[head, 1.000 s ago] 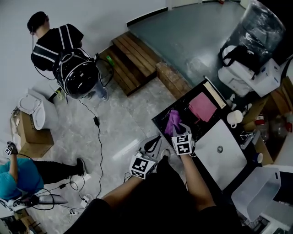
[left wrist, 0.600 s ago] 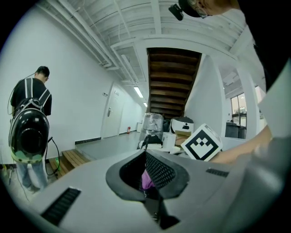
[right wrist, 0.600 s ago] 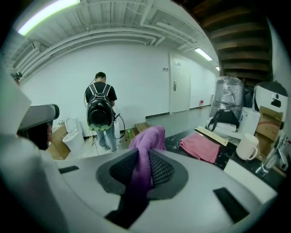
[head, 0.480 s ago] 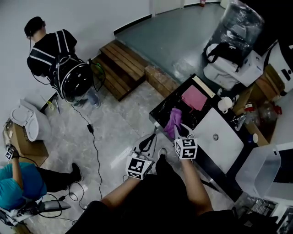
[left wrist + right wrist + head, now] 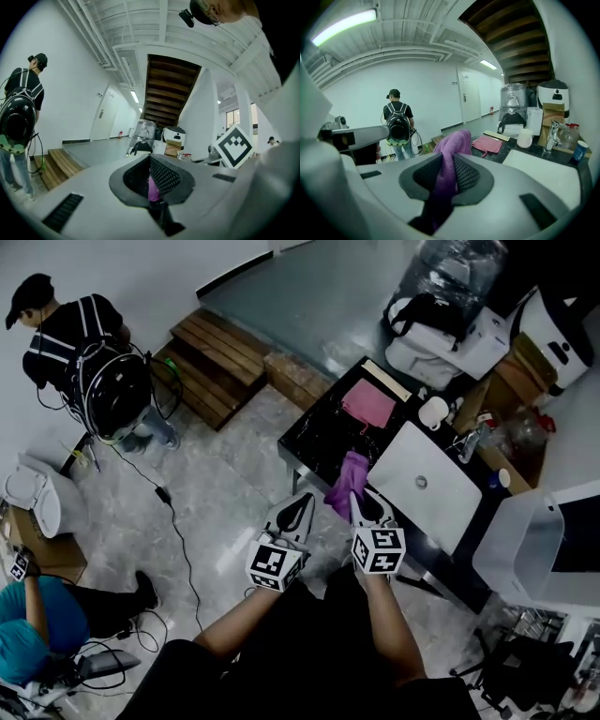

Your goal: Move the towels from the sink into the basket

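Right gripper view: the right gripper (image 5: 449, 174) has its jaws clamped on a purple towel (image 5: 452, 143), held above the near edge of the bench (image 5: 319, 442), left of the sink (image 5: 422, 486). The left gripper (image 5: 302, 504) has its jaws almost together, purple showing through the slit. A pink towel (image 5: 367, 405) lies far along the bench.

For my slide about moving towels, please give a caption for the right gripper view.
Right gripper clamps a purple towel; a pink towel lies on the black counter behind.
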The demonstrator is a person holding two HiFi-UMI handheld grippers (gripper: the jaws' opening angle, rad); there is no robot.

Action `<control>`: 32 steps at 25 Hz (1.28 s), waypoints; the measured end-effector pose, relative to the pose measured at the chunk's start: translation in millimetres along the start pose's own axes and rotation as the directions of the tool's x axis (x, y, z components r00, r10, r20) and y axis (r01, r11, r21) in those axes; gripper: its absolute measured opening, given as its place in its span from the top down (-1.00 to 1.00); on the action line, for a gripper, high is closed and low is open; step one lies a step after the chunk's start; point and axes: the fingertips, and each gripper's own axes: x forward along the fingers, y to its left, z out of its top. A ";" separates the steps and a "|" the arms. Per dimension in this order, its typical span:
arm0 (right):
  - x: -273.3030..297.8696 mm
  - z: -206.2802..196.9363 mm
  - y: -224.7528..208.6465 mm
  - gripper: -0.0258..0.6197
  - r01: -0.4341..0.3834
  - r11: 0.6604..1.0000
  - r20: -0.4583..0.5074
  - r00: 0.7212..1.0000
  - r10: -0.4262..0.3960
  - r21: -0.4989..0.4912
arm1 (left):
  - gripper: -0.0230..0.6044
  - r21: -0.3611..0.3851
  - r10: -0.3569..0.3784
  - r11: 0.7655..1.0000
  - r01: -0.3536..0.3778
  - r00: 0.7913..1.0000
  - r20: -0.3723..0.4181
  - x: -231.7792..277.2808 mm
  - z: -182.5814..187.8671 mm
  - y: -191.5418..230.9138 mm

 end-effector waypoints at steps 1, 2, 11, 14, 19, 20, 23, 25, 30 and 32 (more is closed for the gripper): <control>-7.4 -0.6 -2.7 0.67 -0.008 1.000 0.008 1.000 0.008 0.004 | 0.89 0.004 -0.009 1.000 0.009 1.000 0.002 1.6 0.3 -8.6; -14.3 -0.7 -6.8 0.67 -0.016 1.000 0.019 1.000 0.015 0.008 | 0.88 0.013 -0.015 1.000 0.015 1.000 0.002 3.9 0.2 -17.6; -96.9 4.3 -67.2 0.67 0.013 0.999 0.124 0.992 -0.019 0.045 | 0.89 0.060 -0.092 0.994 0.093 0.996 -0.016 33.0 -4.7 -117.2; -129.7 2.4 -96.5 0.67 0.047 0.997 0.150 0.987 -0.055 0.055 | 0.88 0.059 -0.131 0.989 0.132 0.991 -0.026 44.5 -12.0 -160.2; -184.3 -1.8 -148.7 0.67 0.115 0.991 0.178 0.976 -0.126 0.072 | 0.89 0.070 -0.208 0.975 0.210 0.978 -0.031 66.0 -14.8 -232.0; -195.3 -1.5 -158.7 0.67 0.128 0.989 0.187 0.972 -0.140 0.075 | 0.89 0.071 -0.223 0.972 0.224 0.974 -0.030 71.6 -13.7 -245.4; -228.2 -1.2 -186.6 0.67 0.160 0.984 0.217 0.961 -0.173 0.080 | 0.88 0.086 -0.263 0.961 0.264 0.964 -0.024 87.3 -11.7 -285.1; -251.6 -1.3 -204.7 0.67 0.169 0.982 0.240 0.953 -0.186 0.088 | 0.89 0.096 -0.292 0.951 0.293 0.956 -0.023 97.4 -12.4 -314.8; -305.9 -8.8 -253.1 0.67 0.211 0.972 0.274 0.933 -0.233 0.107 | 0.89 0.134 -0.387 0.911 0.389 0.921 -0.040 121.0 -19.5 -396.8; -322.3 -11.5 -270.6 0.67 0.232 0.966 0.282 0.925 -0.255 0.114 | 0.89 0.134 -0.416 0.898 0.419 0.908 -0.045 129.2 -22.8 -422.3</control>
